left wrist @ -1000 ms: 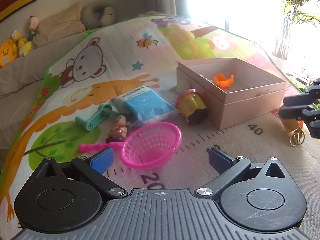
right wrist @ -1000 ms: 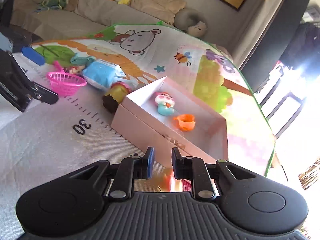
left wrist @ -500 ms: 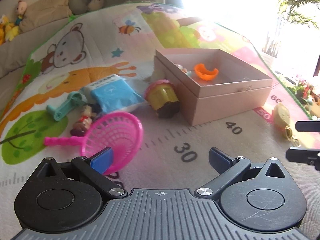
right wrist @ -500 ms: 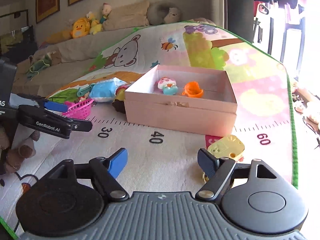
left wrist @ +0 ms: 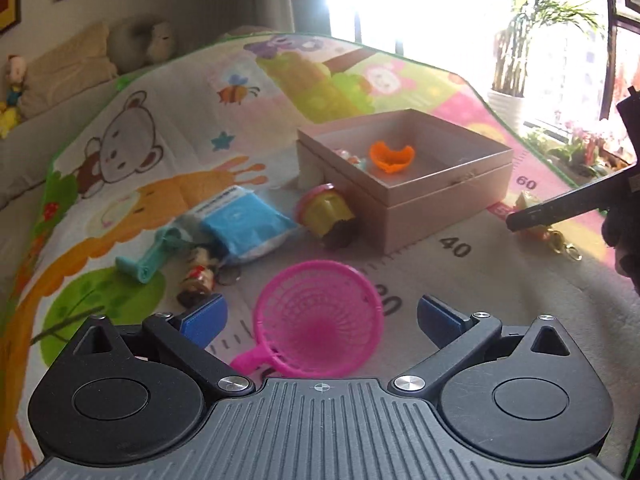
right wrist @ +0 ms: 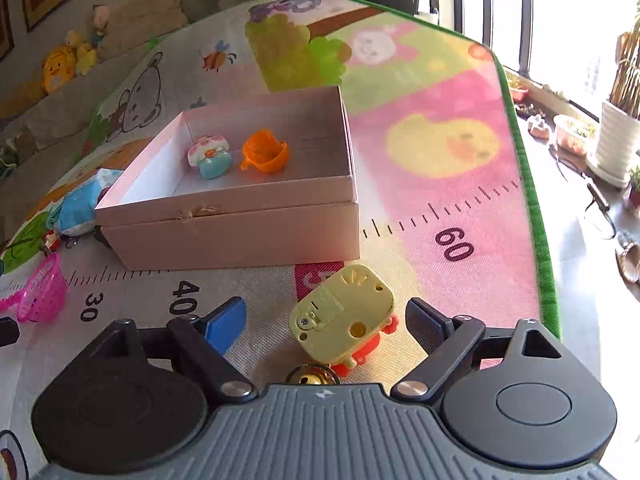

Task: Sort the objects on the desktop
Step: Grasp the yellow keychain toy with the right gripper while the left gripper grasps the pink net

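My left gripper (left wrist: 320, 320) is open, and the pink strainer (left wrist: 316, 316) lies on the mat between its fingers, untouched. My right gripper (right wrist: 326, 322) hangs low over a yellow toy keychain (right wrist: 344, 316) that lies between its blue pads. The jaws are closing, but the pads stand clear of the toy. The pink box (right wrist: 240, 224) holds a mushroom toy (right wrist: 210, 156) and an orange cup (right wrist: 264, 156). In the left wrist view the box (left wrist: 404, 200) is ahead and the right gripper (left wrist: 560, 208) enters from the right.
Left of the box lie a blue packet (left wrist: 244, 228), a yellow cupcake toy (left wrist: 328, 216), a teal piece (left wrist: 148, 256) and a small figure keychain (left wrist: 198, 276). The mat's green edge (right wrist: 540, 240) runs on the right, with floor and plant pots beyond. Plush toys sit at the back.
My right gripper let go of the yellow toy onto the mat, opened, rolled level and sank over it. The pink strainer has come between my left gripper's fingers.
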The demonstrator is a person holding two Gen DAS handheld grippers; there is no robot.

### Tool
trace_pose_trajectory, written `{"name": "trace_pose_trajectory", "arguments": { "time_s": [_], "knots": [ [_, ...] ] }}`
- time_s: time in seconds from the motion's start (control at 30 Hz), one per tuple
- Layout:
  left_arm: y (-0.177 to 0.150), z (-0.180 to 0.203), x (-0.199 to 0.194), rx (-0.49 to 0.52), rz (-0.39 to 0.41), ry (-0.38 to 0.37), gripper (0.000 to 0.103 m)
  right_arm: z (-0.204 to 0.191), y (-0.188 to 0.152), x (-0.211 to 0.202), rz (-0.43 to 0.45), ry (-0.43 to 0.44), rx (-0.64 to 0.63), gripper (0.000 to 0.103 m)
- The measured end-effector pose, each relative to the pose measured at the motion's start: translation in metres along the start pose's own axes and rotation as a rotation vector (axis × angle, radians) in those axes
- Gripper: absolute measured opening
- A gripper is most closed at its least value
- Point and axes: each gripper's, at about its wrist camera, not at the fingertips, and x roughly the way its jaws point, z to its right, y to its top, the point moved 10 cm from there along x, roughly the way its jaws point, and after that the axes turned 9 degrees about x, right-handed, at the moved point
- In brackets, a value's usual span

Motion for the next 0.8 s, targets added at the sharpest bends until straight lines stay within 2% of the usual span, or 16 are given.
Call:
{"name": "trace_pose_trajectory", "arguments": {
  "time_s": [0.07, 0.13, 0.2, 0.3, 0.37, 0.43, 0.63, 0.8],
  "knots": [
    [-0.007, -0.017, 0.006, -0.024, -0.024, 0.017, 0.103, -0.015, -0.004, 0.002, 0.02, 0.002, -0.065, 0.057],
    [-0.014, -0.029, 0.012, -0.04, -0.045, 0.025, 0.103, -0.038, -0.015, -0.002, -0.004, 0.083, -0.112, 0.053],
    [-0.023, -0.037, 0.019, -0.068, -0.078, 0.036, 0.103, -0.063, -0.029, -0.01, -0.03, 0.181, -0.166, 0.053],
    [-0.029, -0.038, 0.024, -0.096, -0.094, 0.022, 0.103, -0.09, -0.047, -0.025, -0.015, 0.246, -0.266, 0.057],
    [-0.031, -0.033, 0.025, -0.098, -0.098, 0.009, 0.103, -0.099, -0.053, -0.033, 0.01, 0.252, -0.306, 0.071],
    [-0.033, -0.029, 0.025, -0.096, -0.1, -0.002, 0.103, -0.104, -0.056, -0.037, 0.029, 0.244, -0.322, 0.076],
    [-0.042, -0.012, 0.021, -0.117, -0.122, -0.061, 0.103, -0.09, -0.056, -0.038, 0.046, 0.195, -0.296, 0.083],
    [-0.038, 0.023, 0.008, -0.11, -0.096, -0.178, 0.103, -0.077, -0.056, -0.035, 0.045, 0.166, -0.255, 0.085]
  ]
}}
